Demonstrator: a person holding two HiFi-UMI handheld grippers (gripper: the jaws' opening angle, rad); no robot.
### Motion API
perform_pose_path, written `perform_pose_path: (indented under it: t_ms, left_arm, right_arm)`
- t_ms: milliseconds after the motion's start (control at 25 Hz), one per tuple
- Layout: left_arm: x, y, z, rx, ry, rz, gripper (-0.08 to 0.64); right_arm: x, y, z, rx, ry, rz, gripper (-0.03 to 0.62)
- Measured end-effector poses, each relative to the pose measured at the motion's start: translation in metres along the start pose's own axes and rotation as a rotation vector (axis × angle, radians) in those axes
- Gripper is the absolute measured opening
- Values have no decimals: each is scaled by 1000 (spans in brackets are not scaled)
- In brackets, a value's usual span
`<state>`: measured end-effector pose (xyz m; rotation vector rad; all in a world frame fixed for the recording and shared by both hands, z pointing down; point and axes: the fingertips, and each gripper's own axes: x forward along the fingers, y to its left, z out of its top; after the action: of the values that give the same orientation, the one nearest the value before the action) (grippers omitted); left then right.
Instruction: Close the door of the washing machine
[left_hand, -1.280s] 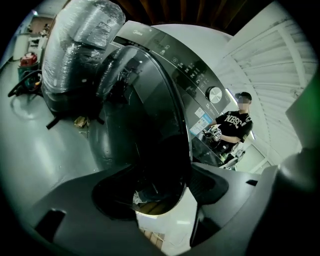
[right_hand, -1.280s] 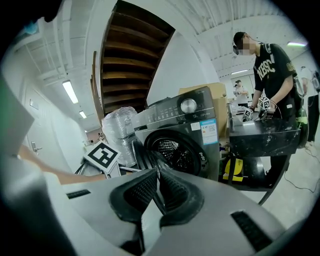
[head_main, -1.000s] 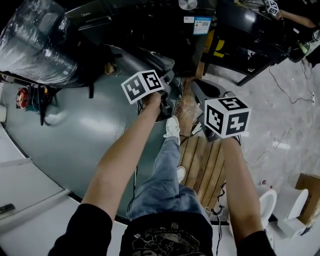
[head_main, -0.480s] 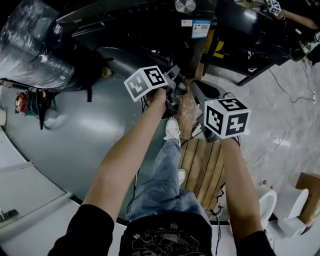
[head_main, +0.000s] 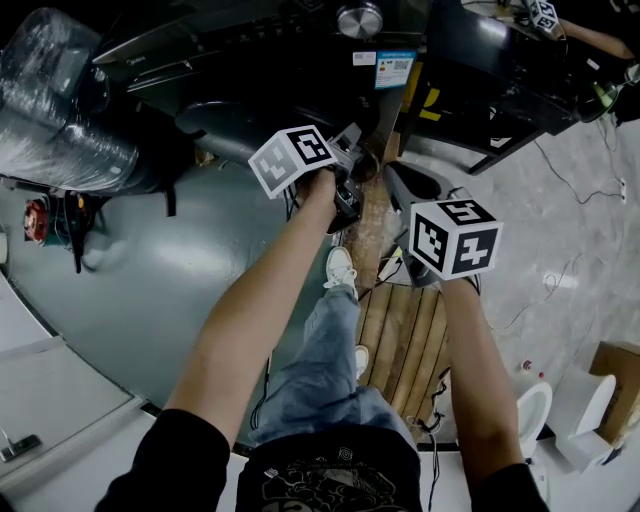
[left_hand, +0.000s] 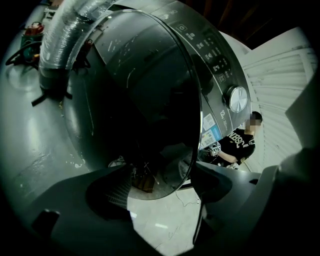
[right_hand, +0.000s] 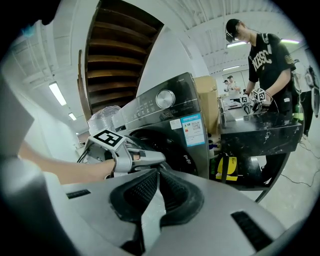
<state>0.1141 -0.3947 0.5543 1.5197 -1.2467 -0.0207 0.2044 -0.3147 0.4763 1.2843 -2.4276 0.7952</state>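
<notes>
Spotter: Progress, please. Looking for the door (left_hand: 145, 105) relative to the left gripper (left_hand: 161, 189).

Operator: Seeing it straight ahead of the fingertips, filling nearly all the space beyond them. Spotting its lower rim in the gap between the two fingers. Opening those fingers wider at this moment, pressing the pads on nothing, so gripping nothing.

Spotter: And reading the right gripper (right_hand: 159, 174) how?

Operator: Holding its fingers together at the tips, carrying nothing between them. Pointing toward the washing machine (right_hand: 172, 112) from one side, and seeing the left gripper just beyond and to the left of its fingertips, in front of the door.

Spotter: Judging the swing as finished, then?

Operator: Judging most of it as done. Finding the door lying close to the machine's front, beside the control panel, and picking out the knob (left_hand: 236, 98) up beyond the left gripper's right finger. Not managing to confirm any latching, though, and not finding the catch side in any view.

Spotter: Leaving what, then?

Operator: Probably needing one last firm press on the door ahead of the left fingertips to seat the latch, if not seated already. After that, drawing both grippers back clear of the machine's front.
</notes>
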Motion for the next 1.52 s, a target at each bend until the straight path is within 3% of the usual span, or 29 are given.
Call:
perform_pose_path:
  t_ms: [480, 800, 1520]
  left_arm:
    - [36, -14, 23, -41, -25, -23, 379]
    - [48, -21, 38, -23, -42, -17, 379]
    - [64, -22, 45, -83, -53, -46, 393]
  right_arm:
    - [24, -22, 10, 24, 1, -16, 23]
    - [37, -35, 18, 25, 3, -21, 23]
    - [44, -51, 26, 23, 4, -28, 23]
